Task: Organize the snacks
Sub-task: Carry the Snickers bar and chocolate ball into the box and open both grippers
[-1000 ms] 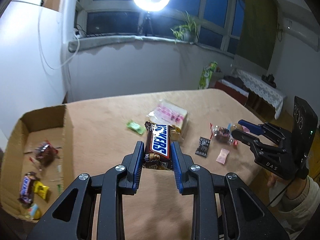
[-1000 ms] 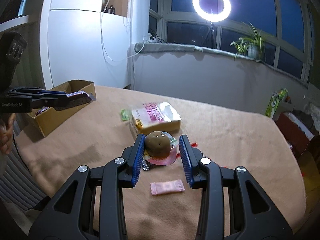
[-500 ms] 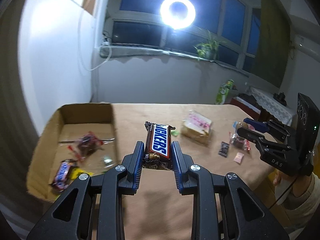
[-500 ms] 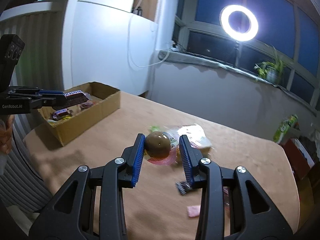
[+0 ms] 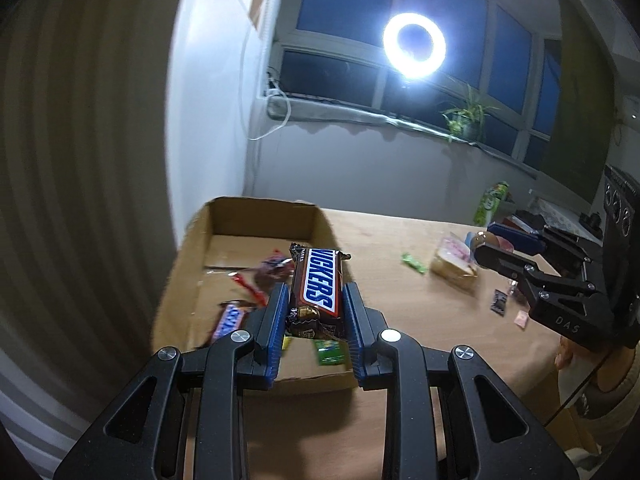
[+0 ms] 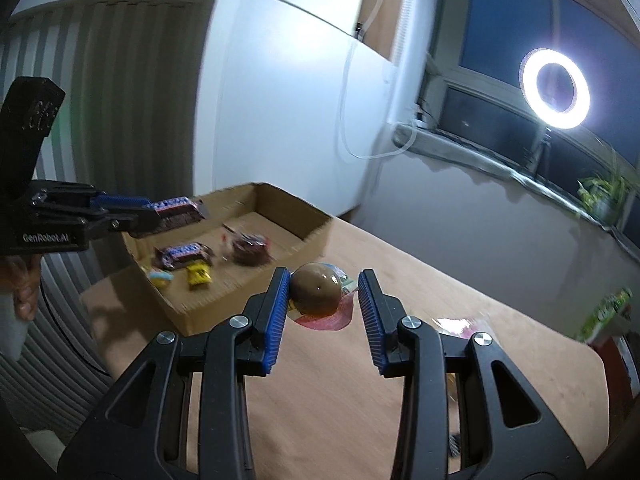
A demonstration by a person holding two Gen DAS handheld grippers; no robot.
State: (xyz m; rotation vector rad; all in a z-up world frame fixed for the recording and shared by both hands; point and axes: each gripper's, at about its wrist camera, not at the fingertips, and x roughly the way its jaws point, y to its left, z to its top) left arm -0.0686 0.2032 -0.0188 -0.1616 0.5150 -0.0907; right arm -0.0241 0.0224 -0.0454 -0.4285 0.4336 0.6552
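Lettering on the chocolate bar (image 5: 318, 289) reads "SNICKERS"; the left gripper (image 5: 316, 312), marked "GenRobot.AI", pinches it in narrow jaws above the cardboard box (image 5: 256, 210). "DAS" marks the right gripper (image 6: 323, 300), whose jaws clasp a brown ball-shaped sweet (image 6: 316, 289) just beside the box.

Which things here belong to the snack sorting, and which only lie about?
Belong:
- open brown cardboard box
- brown Snickers bar in left hand-held gripper
- brown dome-shaped sweet in clear wrapper in right hand-held gripper
- small green sweet on the table

Lying about:
- bright ring lamp
- green potted plant
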